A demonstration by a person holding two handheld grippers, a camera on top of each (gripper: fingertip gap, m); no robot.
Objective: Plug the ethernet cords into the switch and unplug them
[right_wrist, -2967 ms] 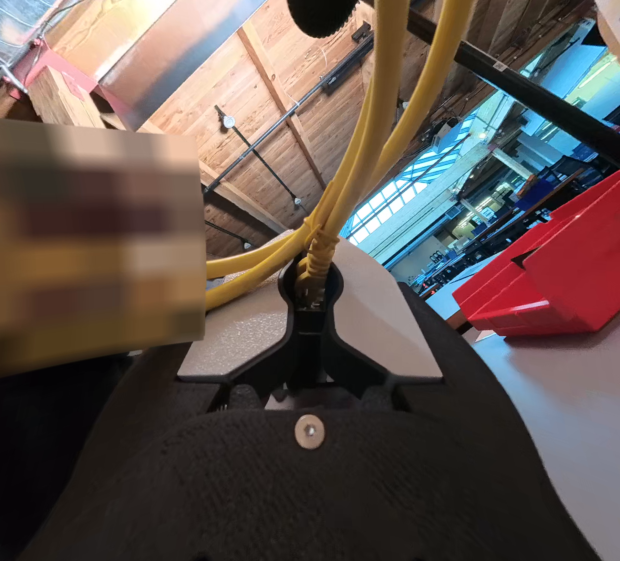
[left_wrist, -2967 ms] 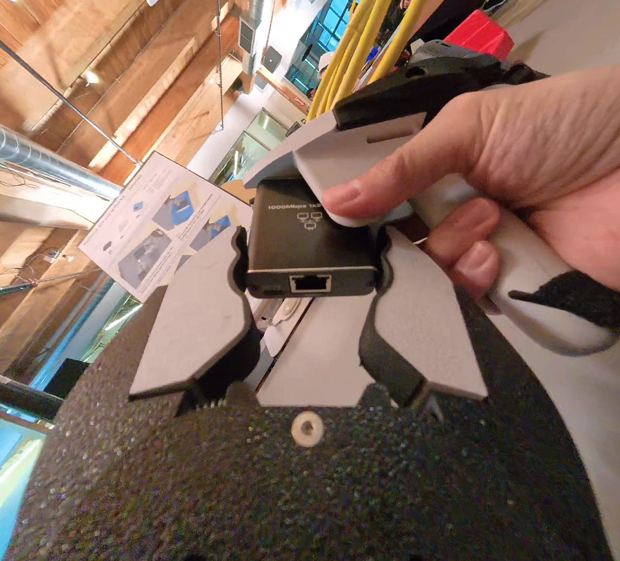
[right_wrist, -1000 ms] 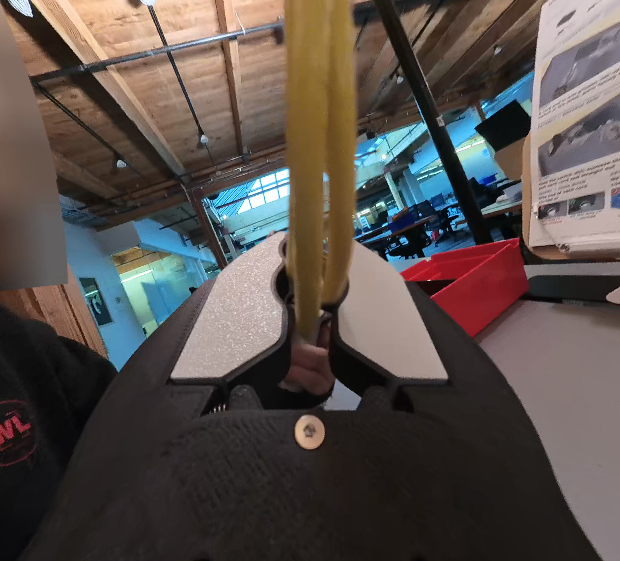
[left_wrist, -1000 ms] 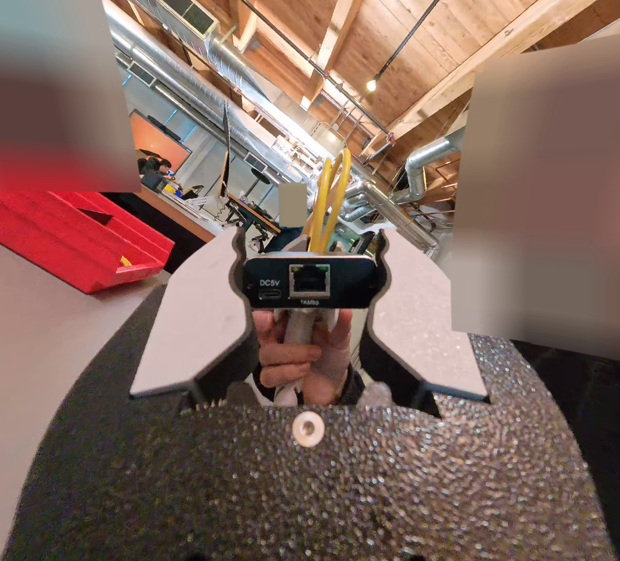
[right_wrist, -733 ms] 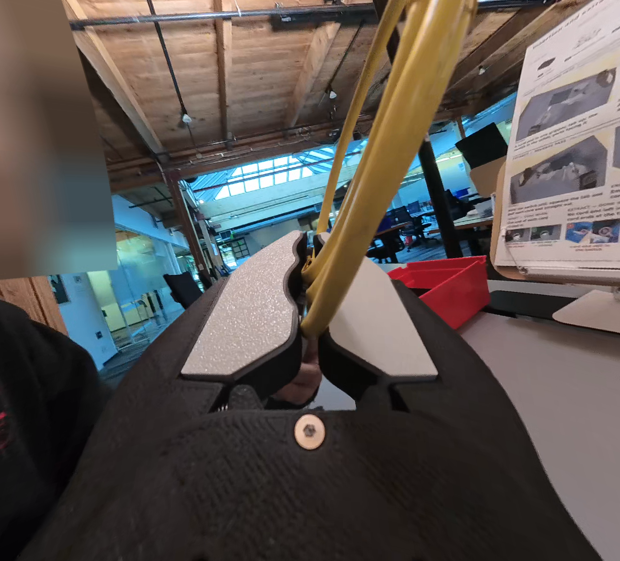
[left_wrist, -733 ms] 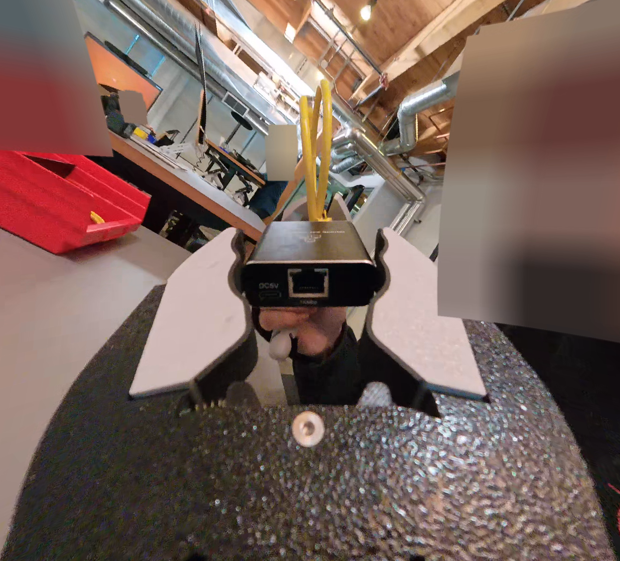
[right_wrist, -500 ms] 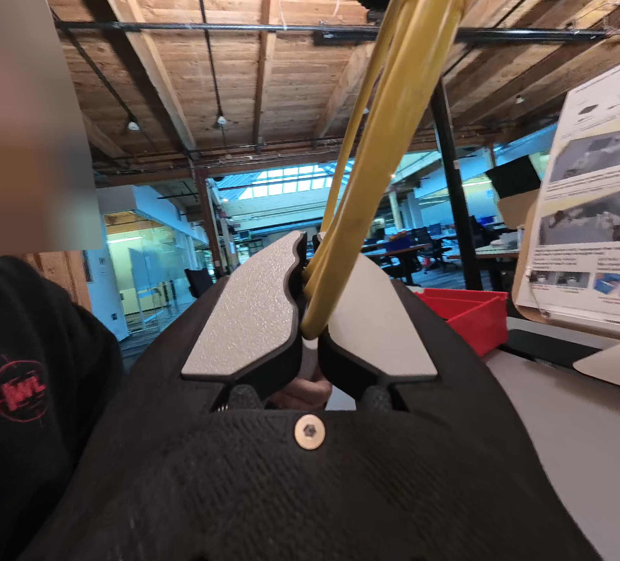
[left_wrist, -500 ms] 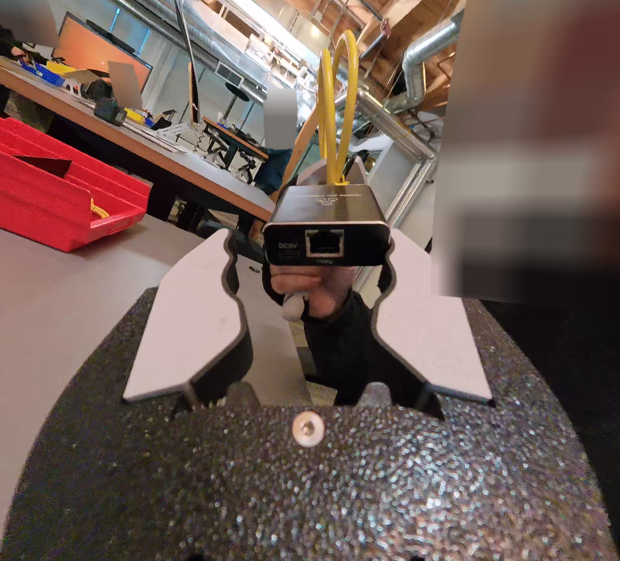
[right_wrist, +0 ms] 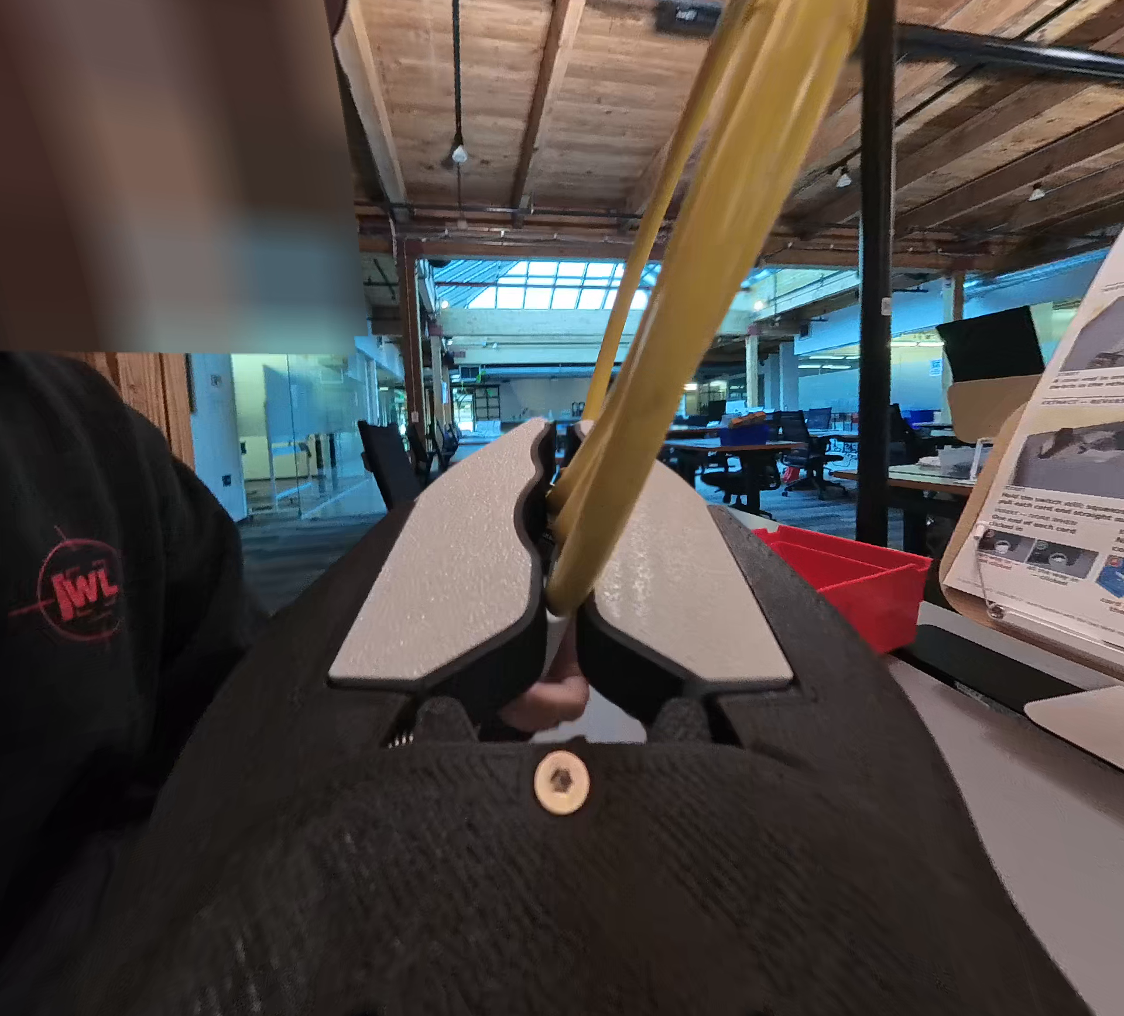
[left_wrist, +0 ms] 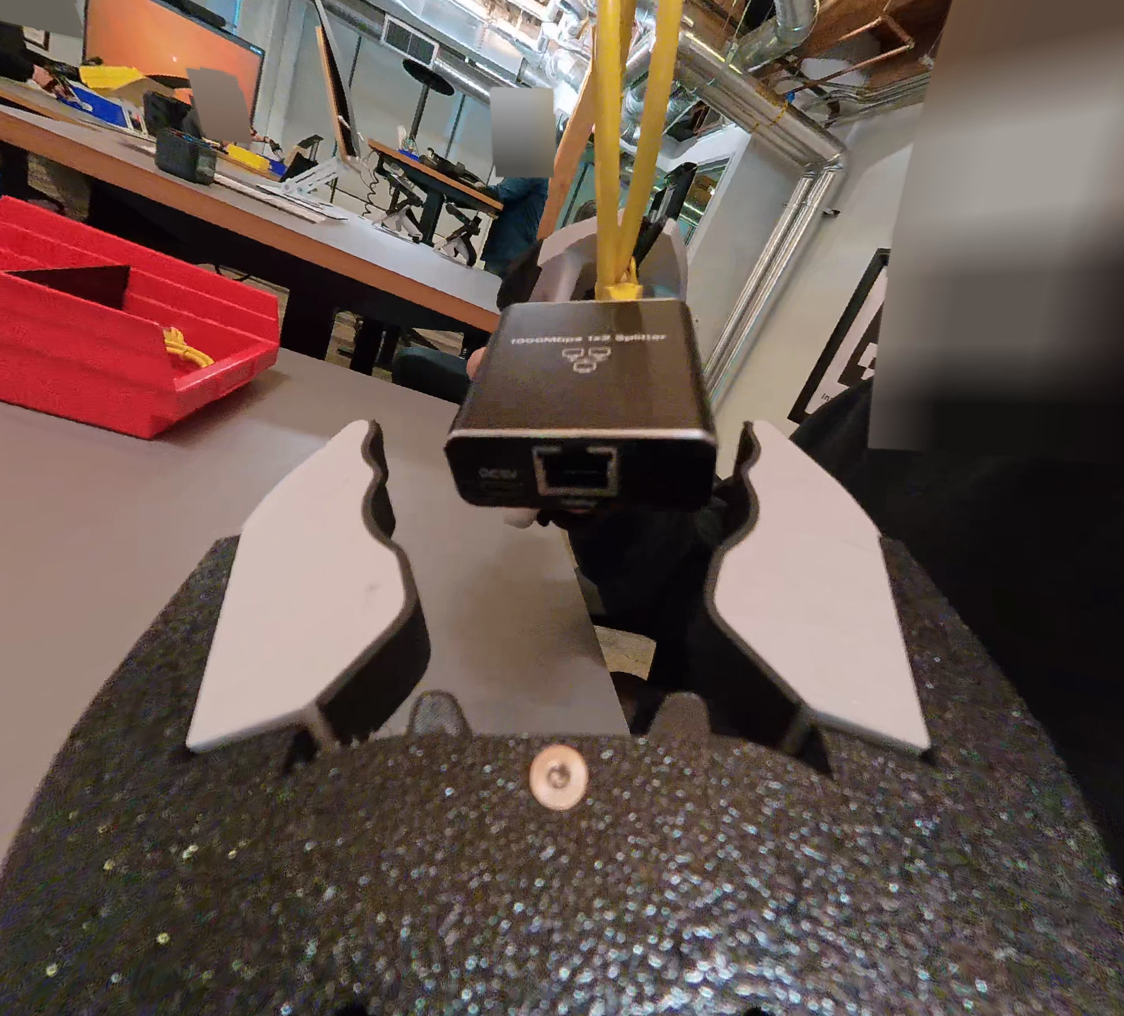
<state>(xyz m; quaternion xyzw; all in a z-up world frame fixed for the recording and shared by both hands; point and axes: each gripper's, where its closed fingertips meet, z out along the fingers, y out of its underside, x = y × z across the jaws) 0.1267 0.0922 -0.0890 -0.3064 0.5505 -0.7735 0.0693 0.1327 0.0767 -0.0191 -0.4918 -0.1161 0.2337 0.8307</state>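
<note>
The black switch (left_wrist: 584,397) hangs in the air with one empty port facing me. A yellow ethernet cord (left_wrist: 614,135) is plugged into its far end and loops upward. My left gripper (left_wrist: 556,430) is open. Its fingers stand on either side of the switch's near end and do not touch it. My right gripper (right_wrist: 565,430) is shut on the yellow cord (right_wrist: 699,287), which runs up and to the right to a tied bundle. The right gripper also shows in the left wrist view (left_wrist: 608,263), just behind the switch.
A grey table (left_wrist: 152,500) lies below. A red bin (left_wrist: 121,342) with another yellow cord (left_wrist: 182,351) stands at the left, and also shows in the right wrist view (right_wrist: 851,567). An instruction sheet on a stand (right_wrist: 1046,500) is at the right. A person in a dark top is close by. Spacing between my two grippers at the tips: around 7 cm.
My left gripper has opened and let go of the switch, which now hangs from the cord in my right gripper. Both views have tilted down from the ceiling toward the room.
</note>
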